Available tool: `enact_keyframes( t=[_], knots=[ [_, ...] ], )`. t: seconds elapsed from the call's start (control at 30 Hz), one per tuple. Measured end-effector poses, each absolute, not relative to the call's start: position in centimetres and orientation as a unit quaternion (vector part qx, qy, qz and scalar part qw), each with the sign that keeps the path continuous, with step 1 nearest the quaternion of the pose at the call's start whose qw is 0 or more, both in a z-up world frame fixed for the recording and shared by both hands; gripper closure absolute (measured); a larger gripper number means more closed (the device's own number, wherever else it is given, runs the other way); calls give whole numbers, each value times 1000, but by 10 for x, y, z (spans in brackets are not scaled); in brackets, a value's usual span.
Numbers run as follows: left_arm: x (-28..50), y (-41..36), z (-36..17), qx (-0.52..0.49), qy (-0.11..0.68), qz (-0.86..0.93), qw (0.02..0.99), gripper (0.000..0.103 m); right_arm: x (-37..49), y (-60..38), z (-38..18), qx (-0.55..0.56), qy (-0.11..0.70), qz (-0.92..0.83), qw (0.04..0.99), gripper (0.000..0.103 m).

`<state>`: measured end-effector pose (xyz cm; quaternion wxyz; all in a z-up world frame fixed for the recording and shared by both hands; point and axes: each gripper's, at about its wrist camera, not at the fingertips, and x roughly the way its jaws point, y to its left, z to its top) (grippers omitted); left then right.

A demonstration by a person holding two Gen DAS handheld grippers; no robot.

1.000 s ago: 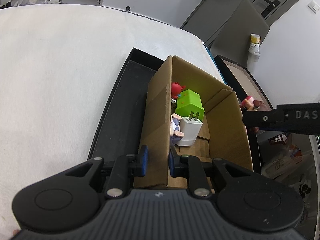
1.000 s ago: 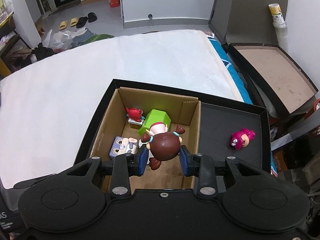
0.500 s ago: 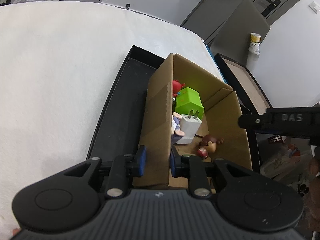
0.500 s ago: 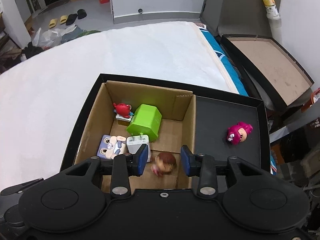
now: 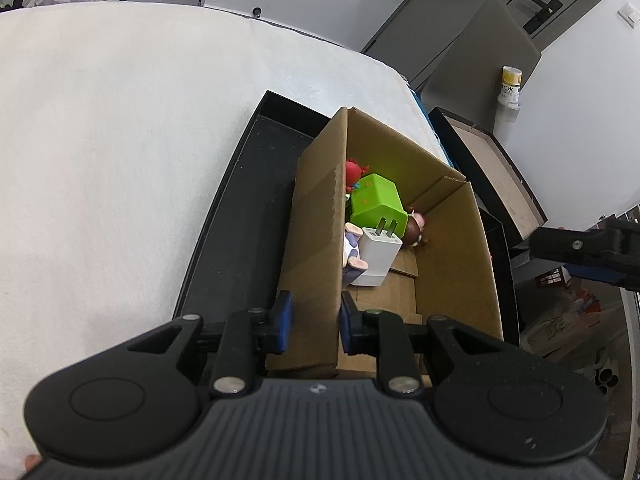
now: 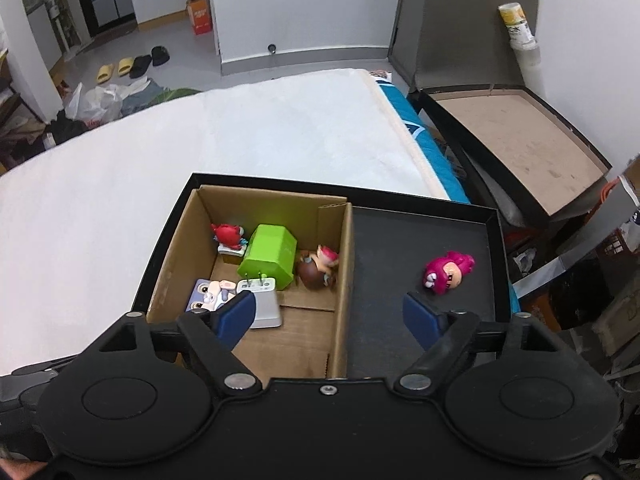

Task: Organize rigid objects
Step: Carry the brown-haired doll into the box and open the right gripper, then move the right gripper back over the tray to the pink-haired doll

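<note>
Sorting small rigid items into a cardboard box set in a black tray.

Left gripper: pinching the box's near wall, steadying it; best kept there.

Box contents: red figure, green charger, white charger, brown doll lying by the right wall.

Right gripper: jaws just opened, spread wide, nothing between them.

Outstanding: pink toy on the tray floor, right of the box. Approach from above, straddling its narrower width.

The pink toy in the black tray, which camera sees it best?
The right wrist view: the pink toy lies in plain sight on the black tray, beside the cardboard box. The left wrist view doesn't show it; the box wall blocks it.
</note>
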<state>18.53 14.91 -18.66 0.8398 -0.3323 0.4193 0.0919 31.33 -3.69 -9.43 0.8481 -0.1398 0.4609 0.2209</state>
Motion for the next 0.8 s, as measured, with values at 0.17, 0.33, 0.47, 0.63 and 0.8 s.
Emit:
enact_keyframes(
  t=[0.17,0.33,0.47,0.63,0.8],
  knots=[
    [186,148,-185,-329,420,94,841,81,318,-55,-91,-123,459,212,854,15],
    [186,147,-184,-329,418,96,842,81,324,-73,-94,-109,461,198,858,14],
    [184,148,-184,-332,415,97,842,81,332,-84,-101,-104,467,188,858,14],
    [184,148,-185,-331,415,96,842,81,342,-92,-112,-98,475,178,856,14],
    [184,145,-184,-326,415,100,843,81,352,-94,-123,-84,481,175,855,14]
  ],
)
